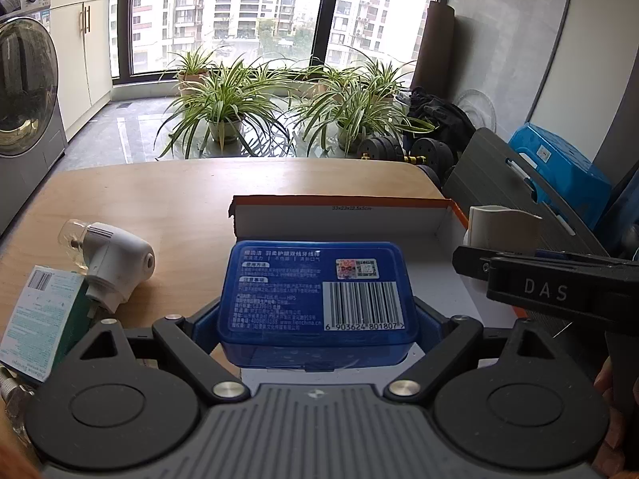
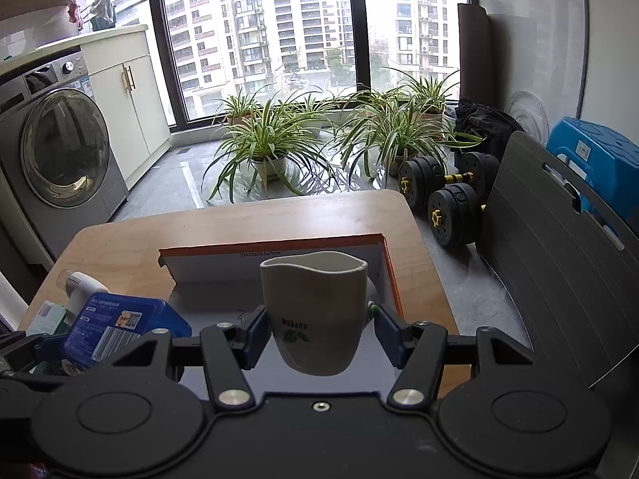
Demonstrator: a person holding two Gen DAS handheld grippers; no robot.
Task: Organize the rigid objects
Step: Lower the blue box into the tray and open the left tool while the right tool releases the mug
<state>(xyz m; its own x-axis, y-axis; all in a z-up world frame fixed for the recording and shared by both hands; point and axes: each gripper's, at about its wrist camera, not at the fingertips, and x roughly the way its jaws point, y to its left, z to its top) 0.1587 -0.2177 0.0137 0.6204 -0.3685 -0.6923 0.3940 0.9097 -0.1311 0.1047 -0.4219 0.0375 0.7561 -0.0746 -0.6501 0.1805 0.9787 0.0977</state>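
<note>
We note the left gripper (image 1: 317, 319) clamped wide across a blue plastic case (image 1: 315, 299), held above the near left part of the orange-edged cardboard box (image 1: 339, 202). The right gripper (image 2: 317, 335) grips a white cup (image 2: 315, 311) at a moderate opening, above the near right part of that box. A white nozzle device (image 1: 116, 263) lies on the table (image 1: 159, 183) left of the box.
</note>
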